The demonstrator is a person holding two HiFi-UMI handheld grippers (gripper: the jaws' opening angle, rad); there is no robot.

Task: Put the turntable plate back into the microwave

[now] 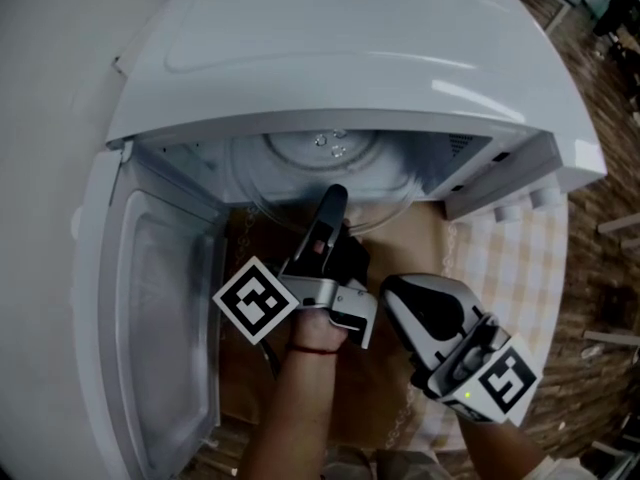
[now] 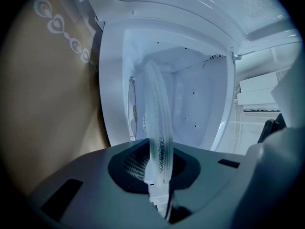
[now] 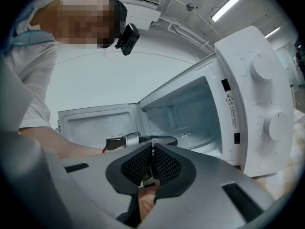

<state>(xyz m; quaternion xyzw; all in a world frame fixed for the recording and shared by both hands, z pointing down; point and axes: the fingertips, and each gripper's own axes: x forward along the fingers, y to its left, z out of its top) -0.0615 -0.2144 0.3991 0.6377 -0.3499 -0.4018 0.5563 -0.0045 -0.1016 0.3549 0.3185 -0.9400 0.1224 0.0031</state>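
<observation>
Head view: L claw [image 1: 331, 206] clamped on near rim of glass plate [image 1: 285, 173]. Plate runs straight ahead of claw, most of it inside microwave [image 1: 350, 48], near edge just proud of the opening. L gripper view agrees: rim seen edge-on betw. the pads, pinched, glass filling the narrow gap.

Plate is round, so no long axis. What counts is its plane: flat face in line w/ claw, looks roughly parallel to microwave floor, centre well ahead of claw tip. Can't tell if underside touches the floor or hangs above it.

R claw [image 1: 400, 294] closed, nothing in it, just right of and behind L claw, further from the opening. L is the working hand. Its door [image 1: 160, 298] stands wide open, left of L claw, off the path.

Next move, my read: push straight ahead along claw's line, centre plate, lower, let go.
</observation>
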